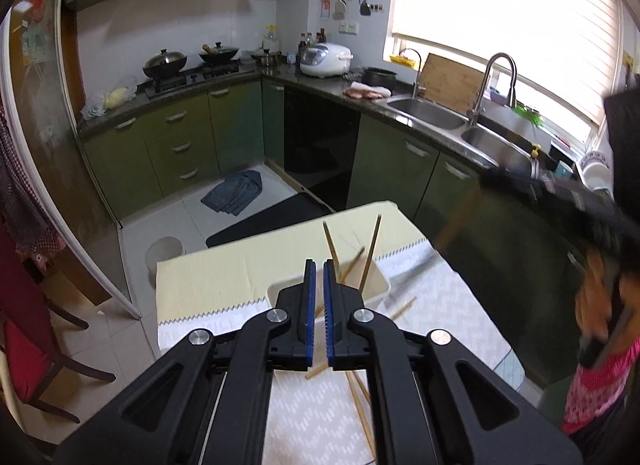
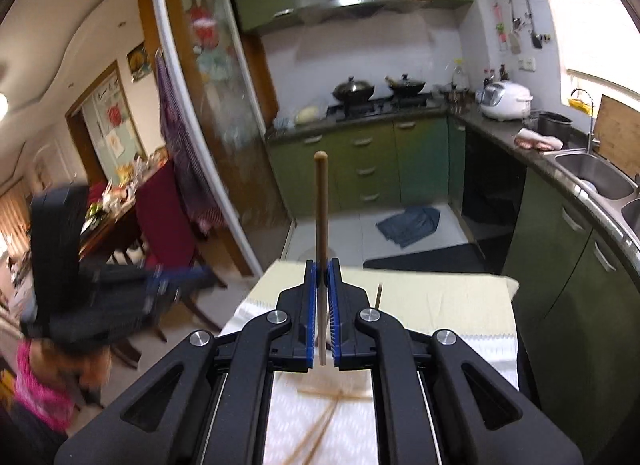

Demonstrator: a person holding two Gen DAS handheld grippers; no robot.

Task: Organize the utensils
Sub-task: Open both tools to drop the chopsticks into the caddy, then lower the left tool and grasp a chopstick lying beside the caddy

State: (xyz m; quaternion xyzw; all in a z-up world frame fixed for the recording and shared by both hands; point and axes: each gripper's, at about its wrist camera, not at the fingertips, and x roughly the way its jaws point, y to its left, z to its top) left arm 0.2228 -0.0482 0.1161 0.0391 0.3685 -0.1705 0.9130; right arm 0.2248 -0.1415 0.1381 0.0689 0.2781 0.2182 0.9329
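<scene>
My left gripper point(image 1: 319, 265) is shut and empty, held above a white rectangular holder point(image 1: 378, 285) that has several wooden chopsticks point(image 1: 371, 251) leaning in it. More chopsticks point(image 1: 362, 411) lie loose on the white patterned cloth point(image 1: 432, 305) below the fingers. My right gripper point(image 2: 322, 265) is shut on one wooden chopstick point(image 2: 321, 201), which stands upright between the blue pads. Blurred loose chopsticks point(image 2: 320, 421) lie on the cloth under it. The right gripper also shows blurred at the right of the left wrist view point(image 1: 560, 193), with its chopstick point(image 1: 460, 221).
The small table has a pale yellow mat point(image 1: 240, 261) under the cloth. Green kitchen cabinets point(image 1: 176, 145), a double sink point(image 1: 432, 113) and a stove with woks point(image 1: 168, 65) surround it. A blue cloth point(image 1: 236, 195) and a dark mat point(image 1: 272, 221) lie on the floor.
</scene>
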